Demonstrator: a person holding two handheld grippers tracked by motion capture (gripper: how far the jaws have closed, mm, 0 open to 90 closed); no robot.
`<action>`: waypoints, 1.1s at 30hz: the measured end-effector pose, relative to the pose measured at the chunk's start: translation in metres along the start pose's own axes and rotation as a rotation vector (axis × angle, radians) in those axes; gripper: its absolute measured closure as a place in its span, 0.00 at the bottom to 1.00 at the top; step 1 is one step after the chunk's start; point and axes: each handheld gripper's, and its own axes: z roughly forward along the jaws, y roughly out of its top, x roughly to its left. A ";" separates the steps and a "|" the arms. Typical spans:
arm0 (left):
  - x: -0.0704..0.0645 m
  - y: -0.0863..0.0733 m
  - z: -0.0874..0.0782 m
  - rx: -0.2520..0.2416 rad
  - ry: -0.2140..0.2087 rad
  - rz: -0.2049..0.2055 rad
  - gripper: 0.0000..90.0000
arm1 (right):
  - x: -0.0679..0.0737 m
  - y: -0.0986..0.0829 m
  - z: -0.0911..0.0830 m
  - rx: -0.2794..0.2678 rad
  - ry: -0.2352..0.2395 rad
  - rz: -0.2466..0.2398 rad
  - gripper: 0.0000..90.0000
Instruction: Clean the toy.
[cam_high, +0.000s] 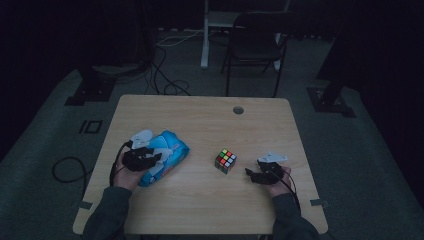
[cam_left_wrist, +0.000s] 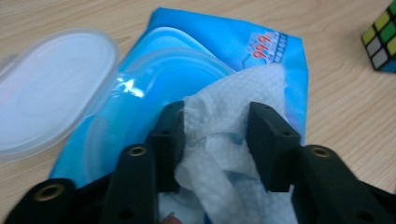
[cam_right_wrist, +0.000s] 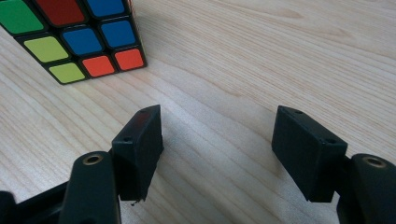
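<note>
Wet wipe (cam_left_wrist: 224, 135) between left gripper (cam_left_wrist: 215, 140) fingers, above blue pack (cam_left_wrist: 196, 51), lid (cam_left_wrist: 51, 88) open

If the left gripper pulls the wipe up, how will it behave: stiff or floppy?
Probably floppy: the wipe bunches in folds between the left gripper jaws. It looks thin, so it may tear. The soft pack may lift with it.
</note>
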 end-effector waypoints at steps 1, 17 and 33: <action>0.002 0.000 -0.001 -0.004 -0.003 -0.013 0.66 | 0.000 0.000 0.000 0.000 0.000 0.000 0.37; 0.012 0.002 0.000 0.005 -0.094 -0.077 0.82 | 0.000 0.000 0.000 0.000 0.001 0.001 0.37; 0.011 0.003 0.000 0.034 0.000 -0.072 0.77 | 0.000 0.000 0.000 0.000 0.001 0.001 0.37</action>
